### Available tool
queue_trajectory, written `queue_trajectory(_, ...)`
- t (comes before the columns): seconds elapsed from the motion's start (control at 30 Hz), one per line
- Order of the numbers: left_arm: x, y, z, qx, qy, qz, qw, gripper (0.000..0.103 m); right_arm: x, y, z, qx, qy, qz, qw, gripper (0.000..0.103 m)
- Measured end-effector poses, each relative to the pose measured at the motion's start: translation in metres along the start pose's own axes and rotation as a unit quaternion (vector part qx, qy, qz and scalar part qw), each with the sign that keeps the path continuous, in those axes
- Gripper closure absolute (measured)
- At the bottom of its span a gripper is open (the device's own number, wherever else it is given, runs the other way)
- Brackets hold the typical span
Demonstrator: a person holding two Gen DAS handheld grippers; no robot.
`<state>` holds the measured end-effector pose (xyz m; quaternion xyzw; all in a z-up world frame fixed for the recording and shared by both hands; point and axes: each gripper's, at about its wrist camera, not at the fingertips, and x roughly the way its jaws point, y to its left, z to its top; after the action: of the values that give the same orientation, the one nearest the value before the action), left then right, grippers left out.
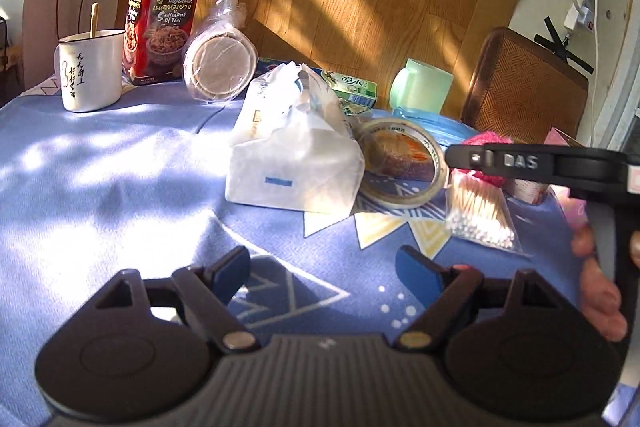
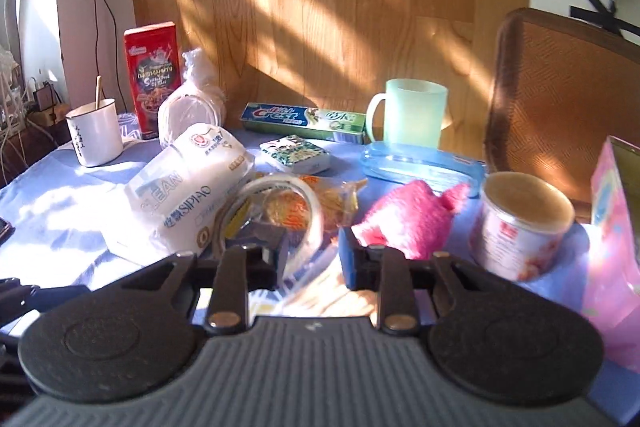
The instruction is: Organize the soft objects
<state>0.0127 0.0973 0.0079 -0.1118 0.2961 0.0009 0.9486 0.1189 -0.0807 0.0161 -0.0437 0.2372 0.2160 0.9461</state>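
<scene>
A white soft tissue pack point(image 1: 292, 143) lies in the middle of the blue tablecloth; it also shows in the right wrist view point(image 2: 180, 195). A pink fluffy cloth point(image 2: 408, 217) lies just ahead of my right gripper's right finger; part of it shows in the left wrist view point(image 1: 492, 141) behind the right gripper's body. A bag of cotton swabs point(image 1: 480, 211) lies under my right gripper. My left gripper point(image 1: 326, 275) is open and empty above the cloth, short of the tissue pack. My right gripper point(image 2: 310, 255) is open over the swabs, beside a tape roll point(image 2: 276, 215).
A white mug point(image 1: 92, 69), red tin point(image 1: 164, 19), bagged paper plates point(image 1: 220, 65), toothpaste box point(image 2: 304, 121), green cup point(image 2: 412, 113), blue case point(image 2: 420, 165), snack packet point(image 2: 320, 203), small wipes pack point(image 2: 296, 154), can point(image 2: 520, 223) and pink box point(image 2: 616, 227) crowd the table. A chair point(image 2: 560, 95) stands behind.
</scene>
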Motion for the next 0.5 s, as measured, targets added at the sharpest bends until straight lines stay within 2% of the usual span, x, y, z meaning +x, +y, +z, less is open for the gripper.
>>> queue_trajectory(0.13,0.002,-0.004,0.001,0.008,0.001,0.000,1.0000,0.019,0.027,0.002,0.008,-0.010,0.033,-0.032,0.999,0.073)
queue_trajectory(0.2,0.003,-0.002,0.000,0.006,0.001,-0.005,1.0000,0.017,0.026,-0.004,0.010,0.007,0.043,-0.024,0.999,0.091)
queue_trajectory(0.37,0.001,0.001,0.000,-0.003,-0.002,-0.013,0.9999,0.016,-0.025,-0.021,0.008,0.060,0.004,-0.001,0.998,0.091)
queue_trajectory(0.5,0.000,0.001,0.000,-0.007,-0.004,-0.016,0.9998,0.016,-0.079,-0.043,-0.010,0.091,-0.011,0.023,0.996,0.091)
